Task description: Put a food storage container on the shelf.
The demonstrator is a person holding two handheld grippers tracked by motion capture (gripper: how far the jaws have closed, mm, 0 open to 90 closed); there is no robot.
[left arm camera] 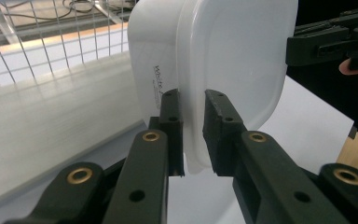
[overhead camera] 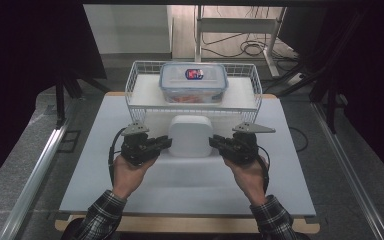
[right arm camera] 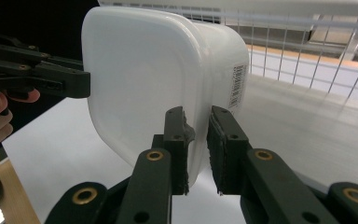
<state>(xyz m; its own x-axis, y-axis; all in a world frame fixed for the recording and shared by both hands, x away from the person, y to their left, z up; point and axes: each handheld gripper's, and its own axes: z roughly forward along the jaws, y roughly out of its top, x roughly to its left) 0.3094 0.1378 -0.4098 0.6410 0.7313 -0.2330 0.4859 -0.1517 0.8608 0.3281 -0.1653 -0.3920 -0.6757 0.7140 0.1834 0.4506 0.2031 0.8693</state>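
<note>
Between the two grippers, a white plastic container, lid on. Left gripper pinching the lid rim at the container's left edge, fingers nearly pressed together with only the thin rim between the pads. Right gripper pinching the rim at the opposite edge, fingers clamped the same way. In both gripper views, container body tilted up beyond the fingers, small printed label on its side wall, the other gripper gripping the far edge. Beneath the fingers, the white bench. Just beyond the fingertips, a white wire basket holding a clear lidded box with red contents inside.
</note>
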